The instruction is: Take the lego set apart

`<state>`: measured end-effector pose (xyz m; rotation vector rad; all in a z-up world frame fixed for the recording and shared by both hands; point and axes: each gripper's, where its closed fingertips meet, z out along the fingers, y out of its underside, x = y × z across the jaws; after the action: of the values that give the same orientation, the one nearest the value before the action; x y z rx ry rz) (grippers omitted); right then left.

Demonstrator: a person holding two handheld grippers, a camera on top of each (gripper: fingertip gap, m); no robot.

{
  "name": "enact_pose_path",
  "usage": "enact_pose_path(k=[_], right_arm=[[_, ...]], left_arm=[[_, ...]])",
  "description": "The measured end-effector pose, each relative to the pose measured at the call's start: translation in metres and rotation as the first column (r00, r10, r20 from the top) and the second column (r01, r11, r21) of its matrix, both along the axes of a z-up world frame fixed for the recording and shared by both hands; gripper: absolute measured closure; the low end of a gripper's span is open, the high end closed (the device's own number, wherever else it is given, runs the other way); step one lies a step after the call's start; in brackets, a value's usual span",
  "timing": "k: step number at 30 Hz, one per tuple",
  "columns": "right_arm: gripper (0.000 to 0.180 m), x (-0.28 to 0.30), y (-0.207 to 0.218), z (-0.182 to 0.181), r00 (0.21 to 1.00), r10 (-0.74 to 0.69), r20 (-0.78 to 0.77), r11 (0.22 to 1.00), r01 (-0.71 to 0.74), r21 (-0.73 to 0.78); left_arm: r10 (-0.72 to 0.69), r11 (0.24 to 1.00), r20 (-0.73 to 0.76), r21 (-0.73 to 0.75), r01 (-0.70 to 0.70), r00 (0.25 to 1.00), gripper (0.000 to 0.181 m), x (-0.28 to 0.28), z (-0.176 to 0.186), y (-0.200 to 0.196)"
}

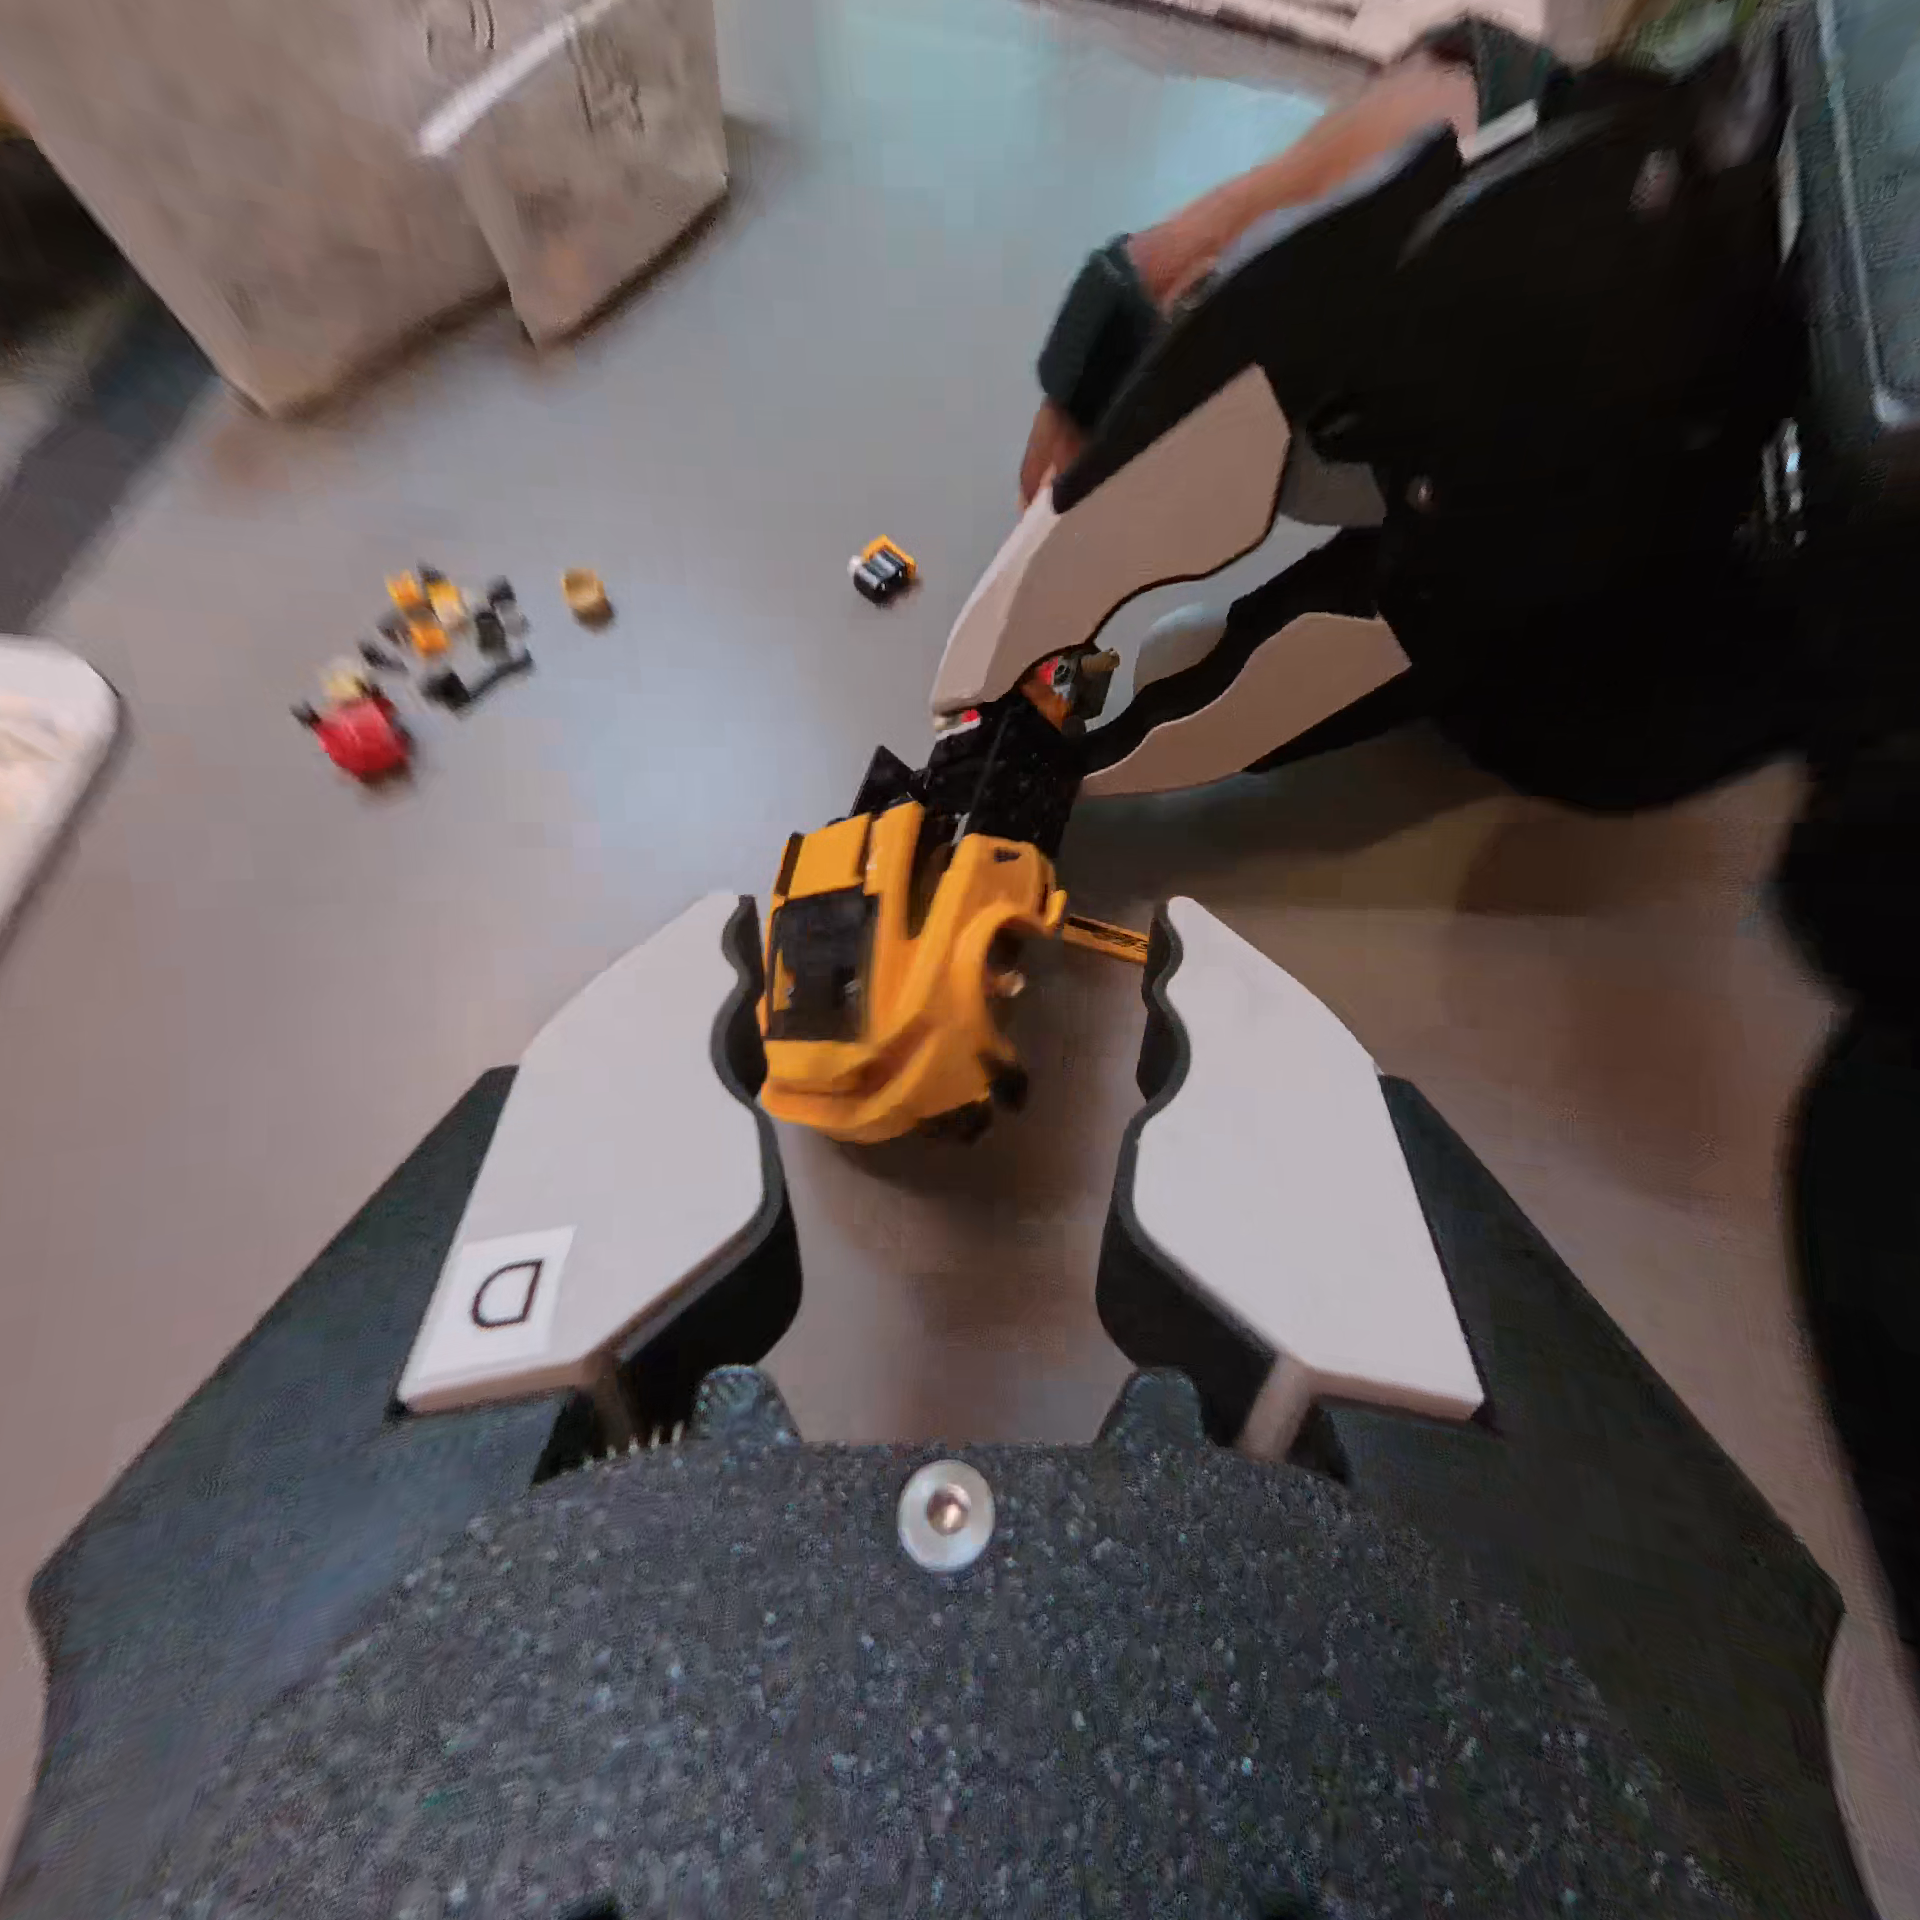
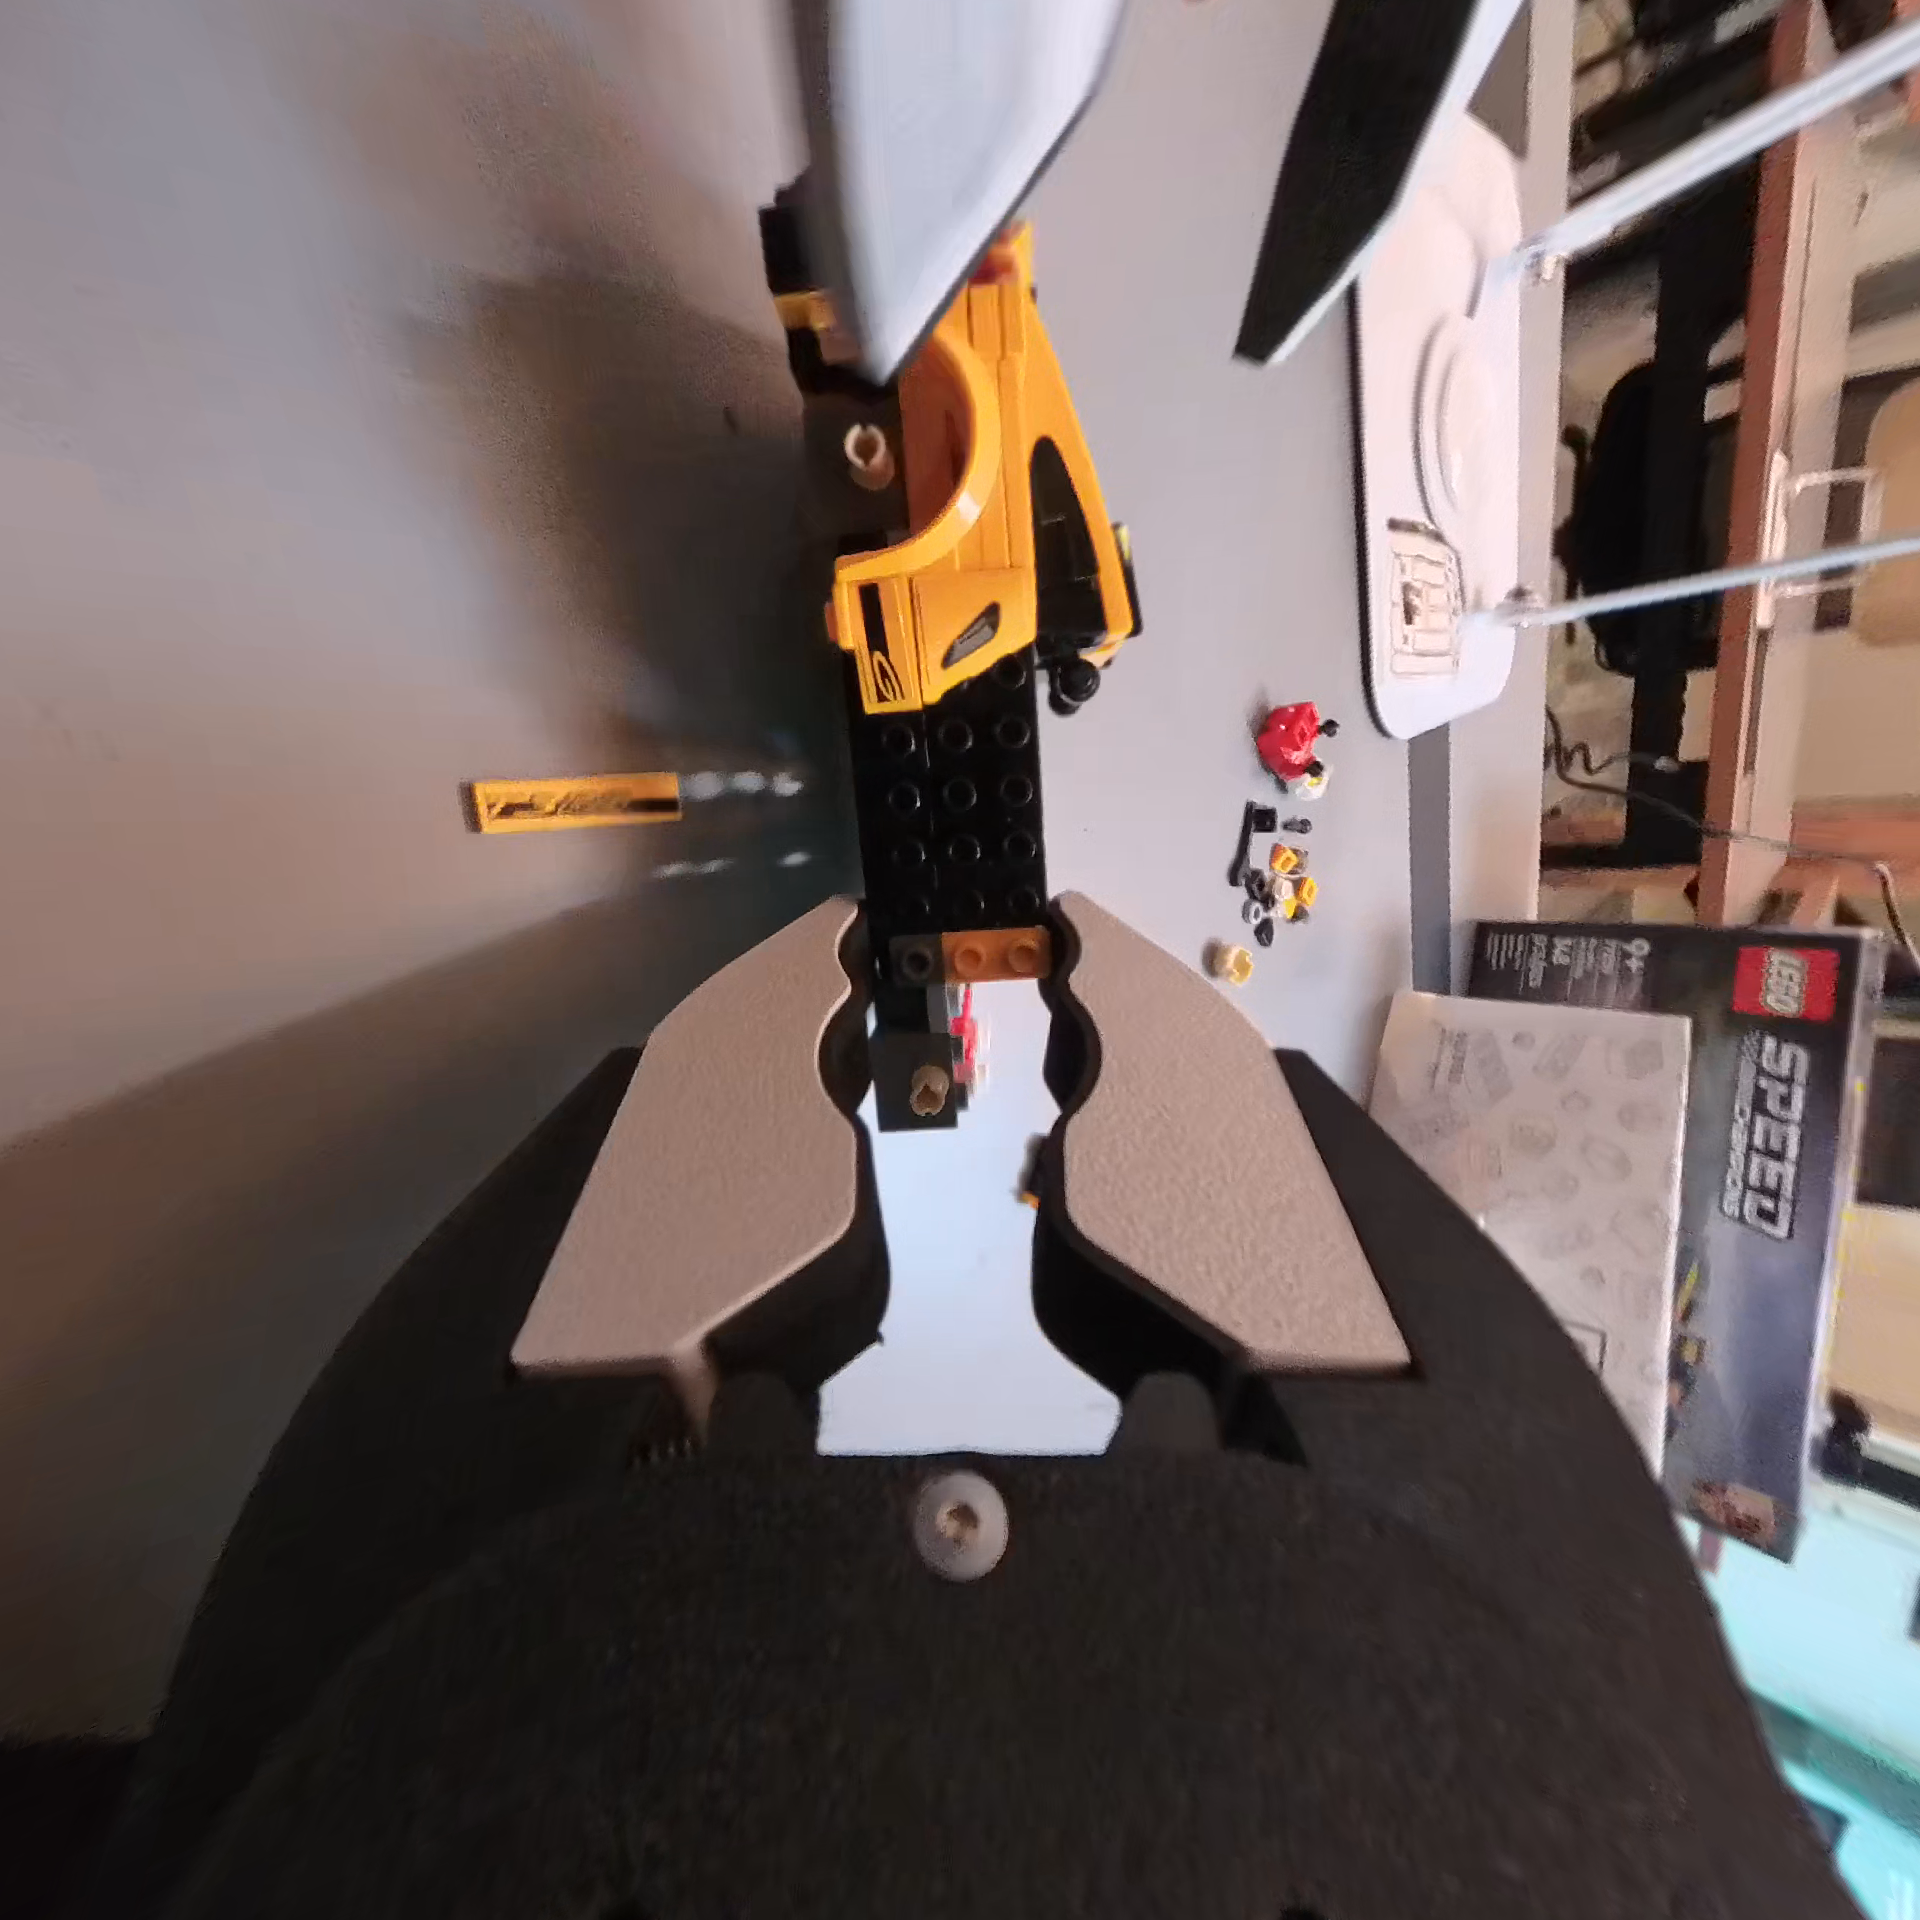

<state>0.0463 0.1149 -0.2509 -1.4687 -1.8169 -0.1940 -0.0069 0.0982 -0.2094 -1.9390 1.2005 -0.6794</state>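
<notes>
Branded dark box and instruction booklet at 3 o'clock on the table; white lettered sticker on left gripper. Right gripper fingers narrow, clamped on the black rear of the lego car. Left fingers wide apart, yellow nose between them against one finger. Loose pieces at 10 o'clock, yellow strip at 9.

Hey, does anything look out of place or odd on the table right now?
Yes: a loose yellow strip lies alone beside the lego car, apart from the pile of removed pieces. The car is half stripped, its black base bare, with the right claw clamped on its end.
</notes>
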Motion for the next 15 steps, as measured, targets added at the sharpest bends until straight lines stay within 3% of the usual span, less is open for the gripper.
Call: enact_pose_path(k=[4, 6, 12, 15], right_arm=[[0.151, -0.010, -0.010, 0.010, 0.997, -0.072, -0.023, 0.994, 0.070, -0.087], [0.151, -0.016, -0.015, 0.016, 0.996, -0.070, -0.051, 0.991, 0.063, -0.121], [0.151, -0.025, -0.035, 0.031, 0.976, -0.011, -0.219, 0.965, -0.047, -0.258], [0.151, -0.025, -0.042, 0.035, 0.963, 0.030, -0.268, 0.957, -0.105, -0.270]], left_arm=[[-0.017, 0.946, -0.263, 0.308, 0.100, 0.965, 0.119, 0.019, -0.010, -0.007], [-0.023, 0.903, -0.287, 0.405, 0.143, 0.958, 0.130, 0.027, -0.008, -0.007], [-0.094, 0.890, -0.332, 0.395, 0.229, 0.939, 0.136, 0.028, -0.019, -0.012], [-0.111, 0.861, -0.346, 0.435, 0.264, 0.932, 0.150, 0.028, -0.016, -0.014]])
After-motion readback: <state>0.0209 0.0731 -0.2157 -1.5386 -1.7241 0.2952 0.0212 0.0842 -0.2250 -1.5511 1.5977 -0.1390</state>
